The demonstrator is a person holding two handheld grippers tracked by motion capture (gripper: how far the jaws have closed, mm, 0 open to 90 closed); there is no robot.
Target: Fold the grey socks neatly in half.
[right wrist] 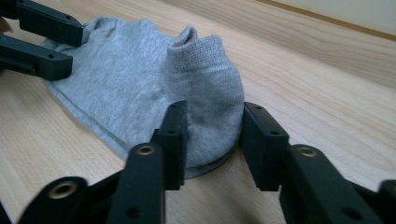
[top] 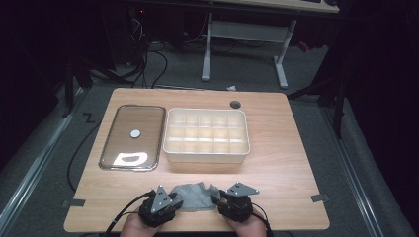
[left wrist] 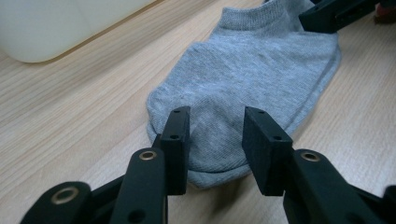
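A grey knit ankle sock lies crumpled at the near edge of the wooden bench, between the two grippers. The left gripper has its jaws spread apart around the sock's rounded toe end, the ribbed fabric lying flat between them and not pinched. The right gripper also stands open at the other end, where the fabric humps up in a soft fold; its right jaw touches the cloth, the left sits just beside it. The sock's weave is fine, with a stitched seam along one edge.

Farther back on the pale wood-grain bench stands a cream plastic organiser box, divided into small square compartments. Just beside it on the left lies a flat rectangular transparent lid with rounded corners and a small round white spot at its middle.
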